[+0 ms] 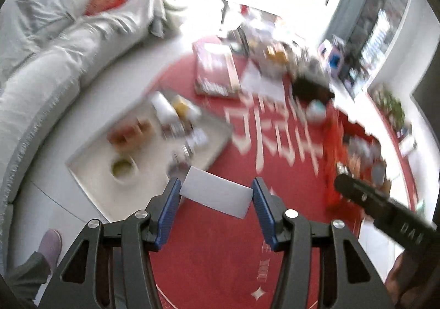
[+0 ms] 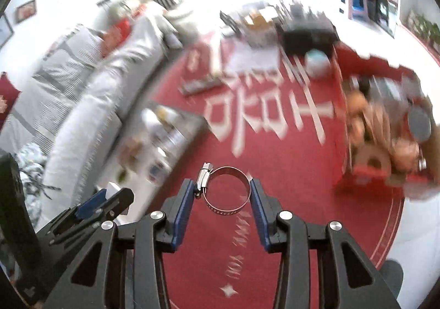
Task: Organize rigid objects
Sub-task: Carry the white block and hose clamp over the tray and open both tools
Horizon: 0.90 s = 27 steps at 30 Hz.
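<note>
- Two things are off the floor, one in each gripper: the left gripper (image 1: 216, 196) is closed on a white block (image 1: 217, 193), and the right gripper (image 2: 223, 192) is closed on a metal hose clamp (image 2: 226, 190), pads against its left and right sides.
- Both loads hang above the red rug (image 1: 220, 248), clear of every container, so neither has been put away.
- A white tray (image 1: 90, 171) beside the sofa (image 1: 41, 94) already carries several small items in blurred rows; that part of the sorting looks under way.
- A red box (image 2: 365, 171) at the rug's far right still holds a jumble of objects, so much seems left to do.
- My guess is the block and clamp are bound for the tray, though the frames do not settle which container is the source.
- The left view alone shows the tray's layout, a green-filled bowl (image 1: 122, 167) on it, and a pink book (image 1: 216, 69) farther off.
- The right view alone shows the clamp and the box's contents; it also catches the left gripper (image 2: 110, 196) from the side.
</note>
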{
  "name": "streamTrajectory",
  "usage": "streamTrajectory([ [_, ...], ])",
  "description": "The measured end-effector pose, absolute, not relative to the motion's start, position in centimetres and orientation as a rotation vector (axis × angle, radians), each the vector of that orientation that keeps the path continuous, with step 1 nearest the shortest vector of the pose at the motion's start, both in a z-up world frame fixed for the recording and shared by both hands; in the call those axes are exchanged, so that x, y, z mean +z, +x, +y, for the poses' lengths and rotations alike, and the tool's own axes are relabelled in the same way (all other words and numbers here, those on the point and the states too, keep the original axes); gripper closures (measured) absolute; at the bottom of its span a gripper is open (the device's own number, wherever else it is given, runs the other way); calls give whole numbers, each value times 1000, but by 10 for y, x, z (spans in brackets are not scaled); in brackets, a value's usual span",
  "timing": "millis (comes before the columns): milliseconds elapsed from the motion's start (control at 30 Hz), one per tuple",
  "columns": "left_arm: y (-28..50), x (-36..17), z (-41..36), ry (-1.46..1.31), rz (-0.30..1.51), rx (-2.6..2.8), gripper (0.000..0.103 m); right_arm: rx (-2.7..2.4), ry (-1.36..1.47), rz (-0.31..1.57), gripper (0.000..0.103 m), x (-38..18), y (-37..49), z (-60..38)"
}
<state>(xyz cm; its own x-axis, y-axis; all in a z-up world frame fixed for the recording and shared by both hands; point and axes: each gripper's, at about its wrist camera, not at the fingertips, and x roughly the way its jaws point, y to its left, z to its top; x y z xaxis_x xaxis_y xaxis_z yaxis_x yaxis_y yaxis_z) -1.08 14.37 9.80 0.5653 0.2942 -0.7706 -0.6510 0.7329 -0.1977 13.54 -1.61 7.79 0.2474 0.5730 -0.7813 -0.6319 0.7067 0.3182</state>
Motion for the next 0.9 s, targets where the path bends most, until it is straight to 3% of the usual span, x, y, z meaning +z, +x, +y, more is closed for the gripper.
streamTrajectory([
  [200, -26, 162, 182, -469, 648, 707, 46, 938, -5, 924, 60, 145, 133, 24],
  [400, -30, 154, 220, -425, 672, 859, 46, 997, -54, 885, 60, 167, 136, 79],
  [900, -8, 3, 271, -539, 967, 949, 46, 951, -374, 1090, 60, 30, 145, 183],
])
